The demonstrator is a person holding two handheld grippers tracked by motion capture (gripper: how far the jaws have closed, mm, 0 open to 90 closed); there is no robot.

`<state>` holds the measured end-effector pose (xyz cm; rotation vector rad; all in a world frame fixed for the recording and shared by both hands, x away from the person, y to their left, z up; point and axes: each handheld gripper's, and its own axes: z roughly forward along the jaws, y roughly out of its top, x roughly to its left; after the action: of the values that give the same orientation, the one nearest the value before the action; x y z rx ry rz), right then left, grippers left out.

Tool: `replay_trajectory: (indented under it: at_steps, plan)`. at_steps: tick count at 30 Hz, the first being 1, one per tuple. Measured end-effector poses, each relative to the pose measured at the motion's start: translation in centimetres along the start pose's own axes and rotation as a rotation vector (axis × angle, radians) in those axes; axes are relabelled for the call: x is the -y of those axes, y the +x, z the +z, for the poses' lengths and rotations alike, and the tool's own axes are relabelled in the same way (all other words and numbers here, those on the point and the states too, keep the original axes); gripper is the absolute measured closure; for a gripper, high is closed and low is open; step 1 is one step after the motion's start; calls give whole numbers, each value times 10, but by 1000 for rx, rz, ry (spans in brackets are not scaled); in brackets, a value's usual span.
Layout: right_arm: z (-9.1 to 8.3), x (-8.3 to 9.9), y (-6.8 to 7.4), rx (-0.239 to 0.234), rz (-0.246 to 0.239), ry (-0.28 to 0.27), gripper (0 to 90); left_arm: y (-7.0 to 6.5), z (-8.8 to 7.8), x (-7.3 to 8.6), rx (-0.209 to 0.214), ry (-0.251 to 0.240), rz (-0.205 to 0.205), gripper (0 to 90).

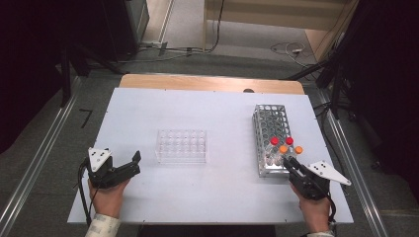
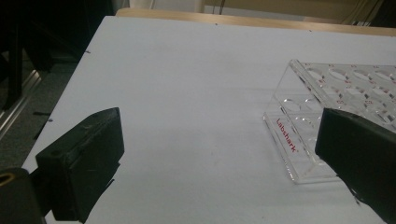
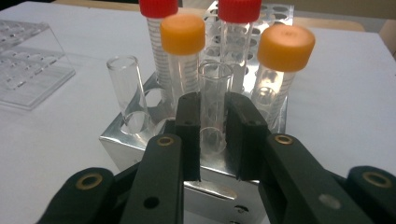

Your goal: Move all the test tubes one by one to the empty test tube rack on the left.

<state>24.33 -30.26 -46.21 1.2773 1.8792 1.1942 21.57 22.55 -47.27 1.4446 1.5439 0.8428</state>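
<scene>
Right gripper view: your right gripper [image 3: 213, 135] has its fingers [image 3: 189, 126] clamped on an uncapped glass tube [image 3: 214, 100], standing upright in the metal rack [image 3: 140, 140] at its near edge, ready for lifting. Beyond it in that rack stand capped tubes [image 3: 183, 51]. Your left gripper [image 1: 129, 165] rests on the desk [image 1: 222, 113], fingers spread, left of the rack, beside the clear tray [image 1: 181, 146].

A lab: a metal tube rack [image 1: 271, 138] with capped tubes [image 3: 181, 60], a clear rack [image 1: 181, 146], white desk [image 1: 207, 197].
</scene>
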Motion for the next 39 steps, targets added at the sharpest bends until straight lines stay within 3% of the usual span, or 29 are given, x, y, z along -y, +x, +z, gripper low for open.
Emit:
replay_trajectory:
  at_steps: [10, 17, 27, 39]
  plan:
    - [-26, -21, -2, -8, 22, -106, 735, -2, 1, 0, 13, 1, 2, 17]
    - [-40, -30, 1, -19, 19, -141, 736, -5, 1, -1, 14, -1, 6, 17]
    - [-49, -31, 12, -67, -11, -124, 736, -11, 0, -2, 25, -5, 18, 23]
    - [-37, -29, 42, -174, -66, -83, 736, -29, 3, -8, 76, 1, 16, 27]
